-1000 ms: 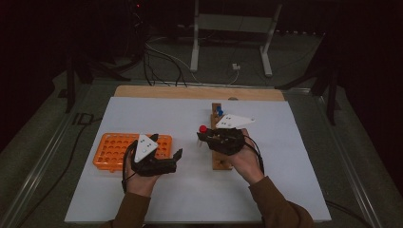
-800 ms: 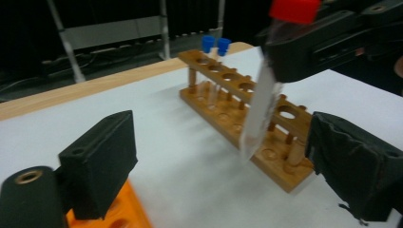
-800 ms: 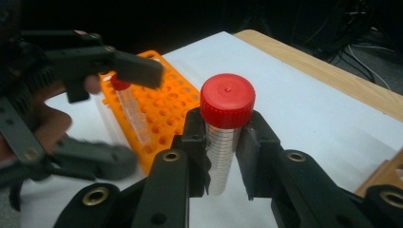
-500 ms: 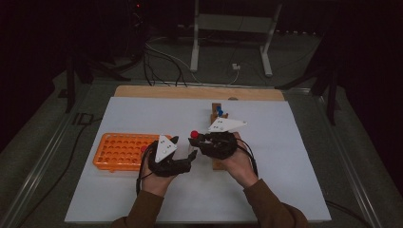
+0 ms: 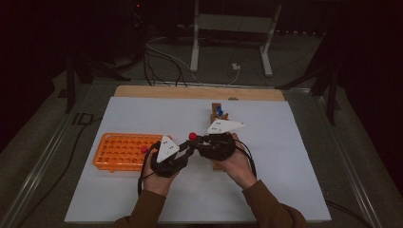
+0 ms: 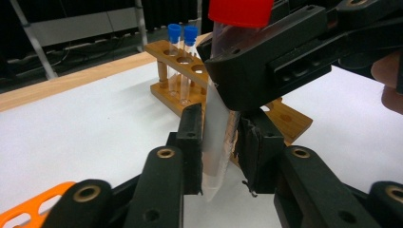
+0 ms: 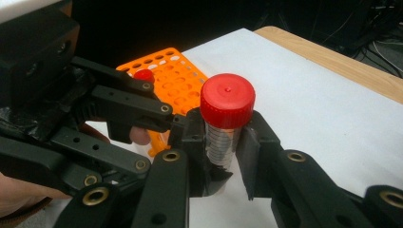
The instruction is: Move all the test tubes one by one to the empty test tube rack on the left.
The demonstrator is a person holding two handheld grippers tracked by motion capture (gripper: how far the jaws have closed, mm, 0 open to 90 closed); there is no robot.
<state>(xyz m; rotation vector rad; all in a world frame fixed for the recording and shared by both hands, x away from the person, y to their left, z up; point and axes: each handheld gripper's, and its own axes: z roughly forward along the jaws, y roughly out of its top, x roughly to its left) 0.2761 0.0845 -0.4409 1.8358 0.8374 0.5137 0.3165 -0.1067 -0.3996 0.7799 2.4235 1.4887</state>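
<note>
Dim room, grey floor point(image 5: 43, 142), cables point(image 5: 166, 61), seemingly a white stand point(image 5: 228, 28).

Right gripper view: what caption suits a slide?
Both tongs clamp one red-capped tube above the white mat, orange rack behind.

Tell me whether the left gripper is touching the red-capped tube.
Touching. In the left gripper view, the left gripper has just been closing, and its pads press the red-capped tube from both sides.

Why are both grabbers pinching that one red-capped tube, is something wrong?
Nothing is spilled or broken. The red-capped tube stands upright above the white mat, right gripper below its cap, left gripper just closed lower down.
</note>
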